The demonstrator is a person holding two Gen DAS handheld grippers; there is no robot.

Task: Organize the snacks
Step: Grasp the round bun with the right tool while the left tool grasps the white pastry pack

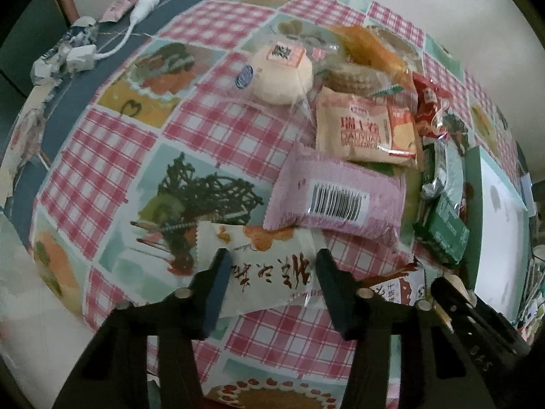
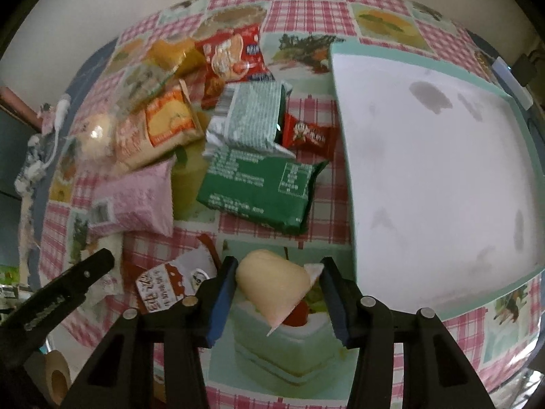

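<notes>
My left gripper (image 1: 272, 272) points down at the table, its jaws closed on a flat white packet with brown writing (image 1: 269, 266) that lies on the checked cloth. My right gripper (image 2: 277, 279) is shut on a cream bun in a clear wrapper (image 2: 272, 286), held just above the cloth beside the tray's near-left corner. The white tray with a mint-green rim (image 2: 442, 170) holds nothing. Left of it lies a heap of snacks: a pink packet (image 1: 333, 201), a beige packet (image 1: 364, 129), a round wrapped bun (image 1: 282, 75), a dark green packet (image 2: 262, 191) and a striped pale green one (image 2: 248, 119).
A small red packet (image 2: 306, 134) lies against the tray's left wall. A white-and-red packet (image 2: 170, 283) sits between the two grippers. A white cable with adapter (image 1: 81, 56) and crumpled wrappers lie at the table's far left edge. A tape roll (image 2: 58, 378) is below the table.
</notes>
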